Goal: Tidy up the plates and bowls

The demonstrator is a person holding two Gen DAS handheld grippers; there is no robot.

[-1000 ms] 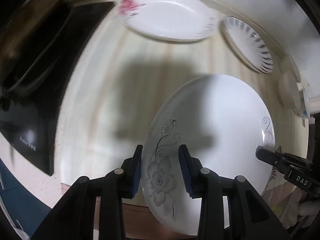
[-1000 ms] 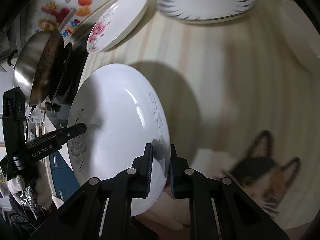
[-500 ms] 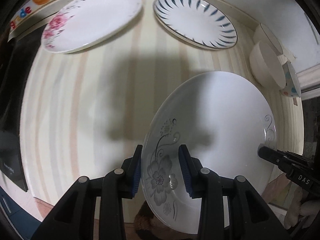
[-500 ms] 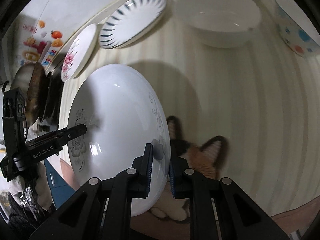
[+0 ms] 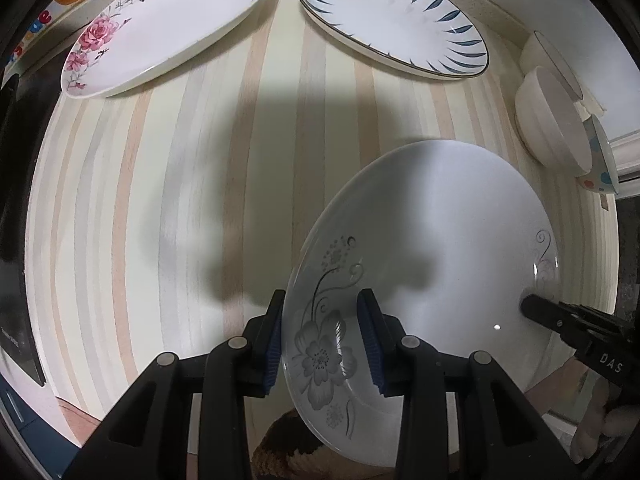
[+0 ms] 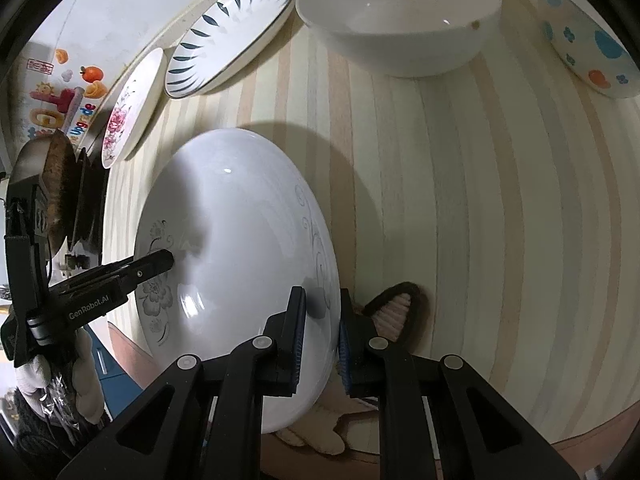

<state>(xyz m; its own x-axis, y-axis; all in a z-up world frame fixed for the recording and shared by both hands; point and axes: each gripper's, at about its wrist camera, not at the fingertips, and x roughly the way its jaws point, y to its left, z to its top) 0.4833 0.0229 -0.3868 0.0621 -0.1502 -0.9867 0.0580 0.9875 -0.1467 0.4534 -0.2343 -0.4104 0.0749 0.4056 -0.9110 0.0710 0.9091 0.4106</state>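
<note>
A white plate with a grey flower [image 5: 432,240] is held in the air over the striped counter [image 5: 160,200], gripped at opposite rims. My left gripper [image 5: 320,340] is shut on its flower side. My right gripper [image 6: 320,336] is shut on its swirl side; the plate also shows in the right wrist view [image 6: 240,240]. A pink-rose plate [image 5: 160,28] and a blue-leaf plate [image 5: 392,20] lie at the back of the counter. A white bowl [image 6: 400,20] and a dotted bowl [image 6: 584,40] stand at the right.
A steel pan [image 6: 52,184] on a dark stove [image 5: 12,160] is at the left. A cat's ears [image 6: 394,308] show below the counter's front edge. A wall with fruit stickers [image 6: 60,92] runs behind the plates.
Both grippers have carried the plate to the right along the counter, away from the stove. The blue-leaf plate and the bowls have come into view.
</note>
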